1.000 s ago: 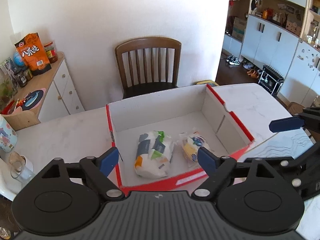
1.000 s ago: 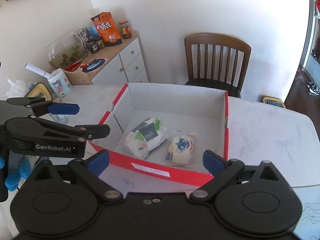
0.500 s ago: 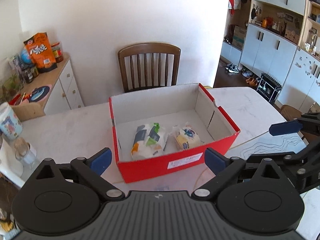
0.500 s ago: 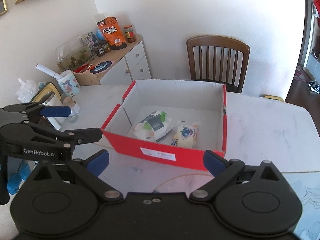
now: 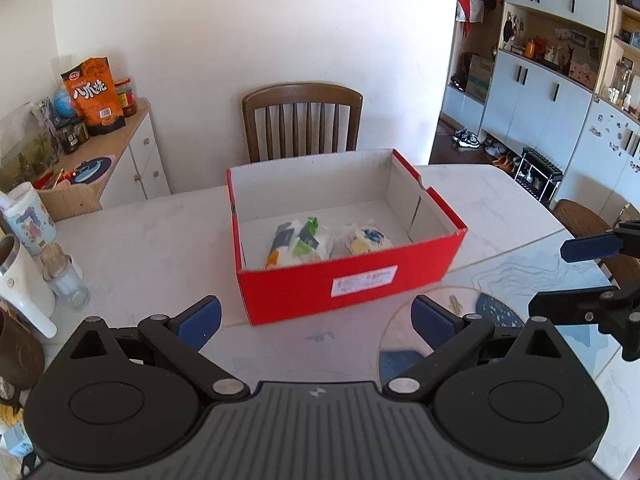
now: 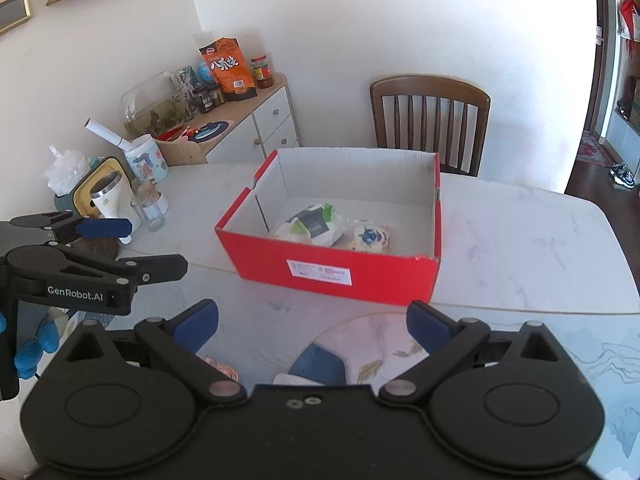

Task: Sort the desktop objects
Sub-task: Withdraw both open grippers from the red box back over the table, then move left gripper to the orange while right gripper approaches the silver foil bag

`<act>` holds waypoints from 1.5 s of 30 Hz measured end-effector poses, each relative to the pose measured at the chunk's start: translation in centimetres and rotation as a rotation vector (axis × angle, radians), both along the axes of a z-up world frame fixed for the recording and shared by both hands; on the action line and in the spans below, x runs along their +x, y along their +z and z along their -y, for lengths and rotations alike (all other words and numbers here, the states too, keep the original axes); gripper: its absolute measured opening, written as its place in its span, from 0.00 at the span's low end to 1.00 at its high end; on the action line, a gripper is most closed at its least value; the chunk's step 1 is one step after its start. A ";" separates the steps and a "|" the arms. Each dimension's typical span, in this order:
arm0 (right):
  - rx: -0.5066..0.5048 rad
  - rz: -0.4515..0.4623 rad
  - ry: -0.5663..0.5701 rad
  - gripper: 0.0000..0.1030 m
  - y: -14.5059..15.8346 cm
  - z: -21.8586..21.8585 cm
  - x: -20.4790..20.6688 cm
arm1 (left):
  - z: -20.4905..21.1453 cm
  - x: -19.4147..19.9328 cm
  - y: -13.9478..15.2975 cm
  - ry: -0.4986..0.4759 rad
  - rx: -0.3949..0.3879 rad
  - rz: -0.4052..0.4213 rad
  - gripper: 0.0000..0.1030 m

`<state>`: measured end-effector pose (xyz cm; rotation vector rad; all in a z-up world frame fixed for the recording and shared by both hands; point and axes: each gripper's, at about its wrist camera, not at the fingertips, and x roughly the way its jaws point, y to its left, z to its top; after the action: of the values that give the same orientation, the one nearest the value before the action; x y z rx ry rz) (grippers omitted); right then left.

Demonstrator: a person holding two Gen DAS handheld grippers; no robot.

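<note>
A red cardboard box [image 5: 352,284] [image 6: 332,270] stands open on the marble table [image 5: 152,240]. Inside lie a white packet with green and orange print [image 5: 300,242] [image 6: 312,228] and a yellow snack packet with a blue picture [image 5: 366,238] [image 6: 370,238], side by side. My left gripper [image 5: 314,318] hovers open in front of the box's near wall, nothing between its blue pads. My right gripper [image 6: 312,322] is also open and empty, at the same distance from the box. Each gripper shows at the edge of the other's view.
A wooden chair [image 5: 302,120] stands behind the table. At the table's left edge are a glass [image 5: 66,280], a white jug and a printed mug [image 5: 26,220]. A sideboard with an orange snack bag [image 5: 94,96] lines the wall. A patterned mat [image 5: 500,312] covers the near right of the table.
Both grippers have drawn back from over the box to the near side of the table. The left jaws have widened slightly. The packets stay in the box.
</note>
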<state>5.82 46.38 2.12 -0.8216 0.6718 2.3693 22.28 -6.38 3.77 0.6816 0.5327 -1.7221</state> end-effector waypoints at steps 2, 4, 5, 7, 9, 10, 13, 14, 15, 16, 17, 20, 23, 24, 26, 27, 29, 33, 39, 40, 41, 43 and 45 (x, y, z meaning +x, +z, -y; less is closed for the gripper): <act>0.007 0.006 -0.003 0.98 -0.2 0.6 0.4 | -0.6 0.2 -0.4 0.003 0.006 -0.007 0.99; 0.008 0.009 -0.007 0.98 -0.4 1.1 0.8 | -1.3 0.4 -0.7 0.012 0.010 -0.013 0.99; 0.006 0.011 -0.010 0.98 -0.6 1.3 1.0 | -1.5 0.4 -1.0 0.013 0.011 -0.012 0.99; 0.003 0.017 -0.017 0.98 -1.1 1.7 1.4 | -2.2 0.5 -1.5 0.023 0.009 -0.003 0.99; -0.002 0.025 -0.027 0.98 -1.7 2.1 1.7 | -2.9 0.6 -2.2 0.025 0.008 0.008 0.99; -0.007 0.027 -0.031 0.98 -2.1 2.3 1.9 | -3.2 0.6 -2.5 0.028 0.010 0.013 0.99; -0.026 0.031 -0.051 0.98 -3.3 2.9 2.4 | -4.0 0.7 -3.7 0.041 0.016 0.028 0.99; -0.035 0.032 -0.058 0.98 -3.8 3.1 2.7 | -4.3 0.8 -4.1 0.045 0.020 0.032 0.99; -0.046 0.037 -0.065 0.98 -4.3 3.4 2.9 | -4.5 0.9 -4.6 0.049 0.029 0.035 0.99; -0.052 0.044 -0.069 0.98 -4.8 3.6 3.1 | -4.7 1.0 -5.0 0.096 0.038 0.036 0.99; -0.056 0.053 -0.072 0.97 -5.3 3.9 3.2 | -4.8 1.1 -5.4 0.101 0.046 0.036 0.99; -0.067 0.079 -0.090 0.97 -6.7 4.7 3.6 | -5.3 1.5 -6.6 0.116 0.066 0.038 0.99; -0.085 0.092 -0.114 0.97 -7.7 5.3 3.9 | -5.6 1.8 -7.7 0.133 0.078 0.048 0.99; -0.093 0.096 -0.124 0.97 -8.1 5.6 4.0 | -5.7 1.9 -8.0 0.141 0.081 0.048 0.99; -0.114 0.107 -0.142 0.96 -8.8 5.9 4.1 | -5.9 2.0 -8.7 0.149 0.092 0.045 0.99; -0.122 0.116 -0.151 0.96 -9.2 6.0 4.1 | -5.9 2.0 -9.0 0.153 0.099 0.043 0.99; -0.134 0.133 -0.172 0.95 -9.9 6.4 4.0 | -6.0 2.1 -9.7 0.159 0.108 0.045 0.99; -0.170 0.147 -0.215 0.95 -11.1 7.0 3.8 | -6.0 2.1 -10.9 0.163 0.124 0.062 0.99; -0.205 0.161 -0.270 0.94 -12.5 7.5 3.3 | -6.1 2.2 -12.3 0.139 0.142 0.083 0.99; -0.211 0.164 -0.281 0.94 -12.7 7.5 3.3 | -6.1 2.3 -12.5 0.141 0.145 0.085 0.99; -0.215 0.168 -0.293 0.94 -13.0 7.6 3.2 | -6.1 2.4 -12.7 0.141 0.147 0.088 0.99; -0.223 0.175 -0.312 0.93 -13.4 7.5 3.2 | -6.1 2.5 -13.0 0.141 0.155 0.091 0.99; -0.233 0.183 -0.337 0.91 -13.8 7.5 3.1 | -6.1 2.5 -13.3 0.131 0.158 0.098 0.99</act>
<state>8.87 38.92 -11.70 -0.9285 0.9392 1.9139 24.80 -0.26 -9.54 0.8206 0.6358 -1.5277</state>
